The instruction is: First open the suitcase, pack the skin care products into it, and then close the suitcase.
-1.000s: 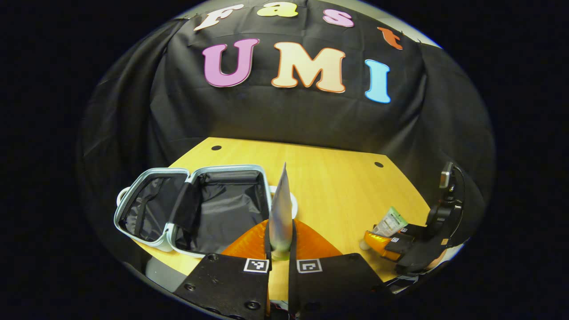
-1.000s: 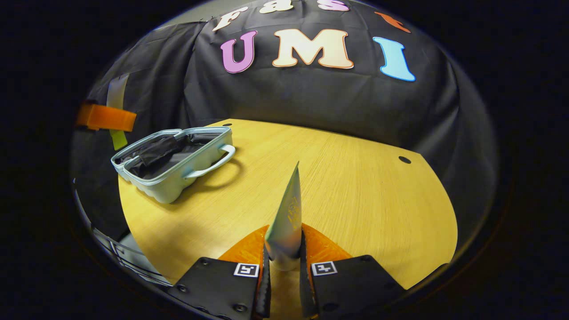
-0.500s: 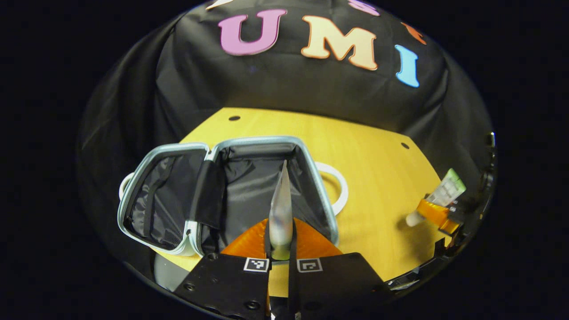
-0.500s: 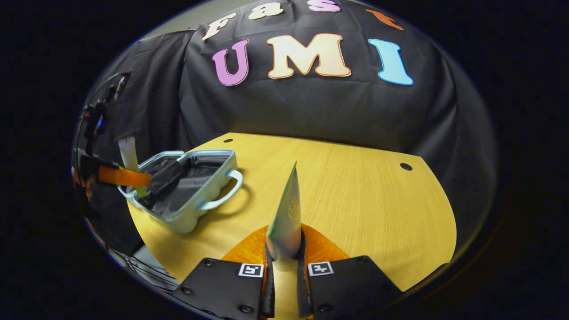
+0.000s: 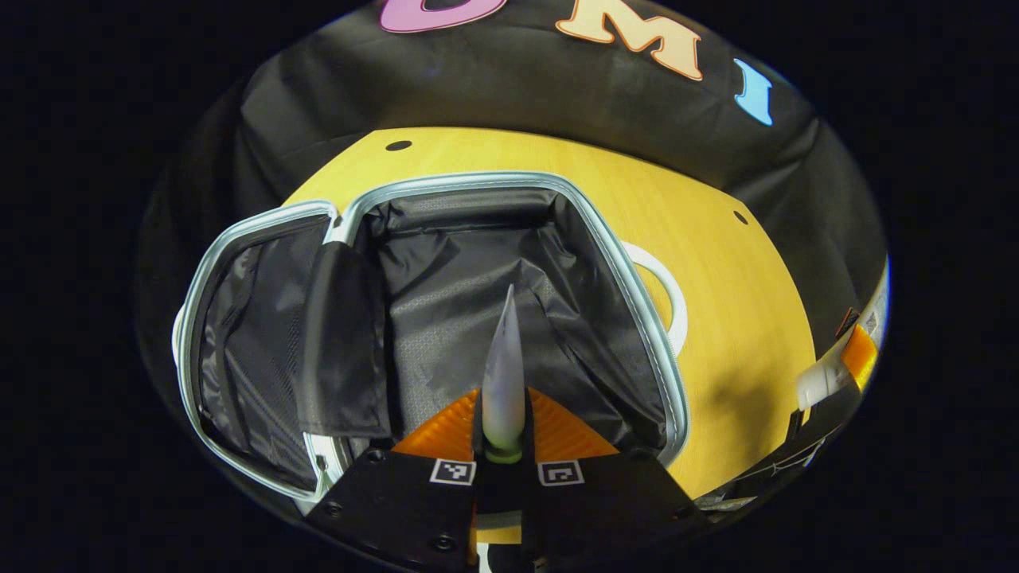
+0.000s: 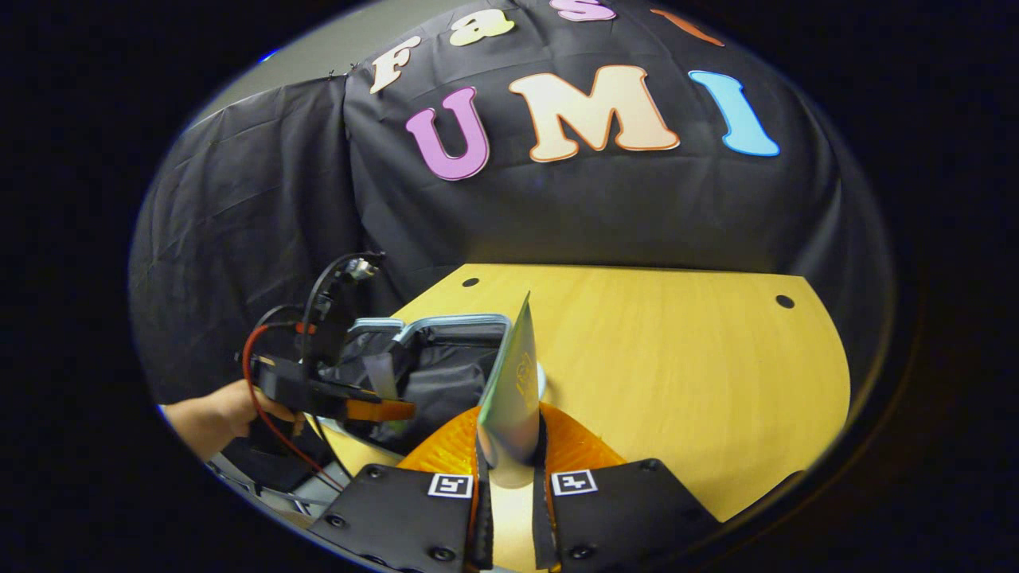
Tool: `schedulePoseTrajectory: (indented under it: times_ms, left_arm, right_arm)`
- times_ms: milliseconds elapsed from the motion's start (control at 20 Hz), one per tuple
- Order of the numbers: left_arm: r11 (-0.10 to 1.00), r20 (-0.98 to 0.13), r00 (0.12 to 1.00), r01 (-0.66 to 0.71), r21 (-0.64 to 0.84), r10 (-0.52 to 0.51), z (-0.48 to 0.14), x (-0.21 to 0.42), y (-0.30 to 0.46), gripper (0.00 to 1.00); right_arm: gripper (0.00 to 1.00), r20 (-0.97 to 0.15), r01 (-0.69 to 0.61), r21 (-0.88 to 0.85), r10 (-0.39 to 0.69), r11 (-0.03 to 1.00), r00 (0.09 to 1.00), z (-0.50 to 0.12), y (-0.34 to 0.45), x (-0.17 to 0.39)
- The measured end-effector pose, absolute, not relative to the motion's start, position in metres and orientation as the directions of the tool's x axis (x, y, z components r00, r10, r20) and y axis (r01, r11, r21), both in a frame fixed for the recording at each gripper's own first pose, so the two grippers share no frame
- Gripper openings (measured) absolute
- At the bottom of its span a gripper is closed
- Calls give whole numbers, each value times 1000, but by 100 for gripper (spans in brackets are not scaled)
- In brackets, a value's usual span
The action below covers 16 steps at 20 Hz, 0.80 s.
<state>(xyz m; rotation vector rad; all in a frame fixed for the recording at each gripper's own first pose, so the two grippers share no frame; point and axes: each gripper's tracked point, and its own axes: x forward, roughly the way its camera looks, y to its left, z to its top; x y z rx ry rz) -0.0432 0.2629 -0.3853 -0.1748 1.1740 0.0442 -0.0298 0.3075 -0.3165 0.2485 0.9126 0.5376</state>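
Suitcase (image 5: 446, 199) is laid open at the surface's (image 5: 740, 318) left edge. Left gripper's (image 5: 503, 434) jaws are clamped on a pale tube (image 5: 504, 374) above its lining. Right gripper's (image 6: 509, 446) jaws are clamped on a green tube (image 6: 513, 382).

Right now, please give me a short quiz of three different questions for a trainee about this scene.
1. True or false: the suitcase lies open on the table.
2. What does the left tool grip? A) a white tube B) a brush C) the suitcase handle
3. Fill in: the right tool is shut on a ____ tube.

Key: 1 true; 2 A, the white tube, held over the lined compartment; 3 green.
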Motion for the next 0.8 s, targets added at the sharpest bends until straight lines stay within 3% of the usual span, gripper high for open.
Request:
schedulePoseTrajectory:
  times_ms: [100,300,500,650,700,800]
  left_arm:
    - [982,-910,404,-113,-149,-92,-387,-38,266,21]
    - [968,-866,481,-116,-221,-140,-363,-30,277,96]
    - [945,-812,568,-174,-279,-135,-320,-27,328,93]
    - [938,-794,605,-241,-250,-56,-301,-39,388,93]
    - [934,-791,611,-271,-233,-21,-298,-44,410,93]
    - [921,-793,608,-334,-201,48,-295,-60,450,93]
  right_arm:
    - [21,-689,-346,444,562,827,459,-315,332,-33]
    - [22,-721,-345,460,571,818,392,-329,374,-37]
    - [21,-779,-322,482,567,815,268,-367,412,-57]
    - [18,-830,-305,463,528,832,180,-401,431,-72]
    - [22,-843,-312,444,510,840,171,-408,434,-72]
    - [17,-867,-324,397,466,859,174,-417,439,-70]
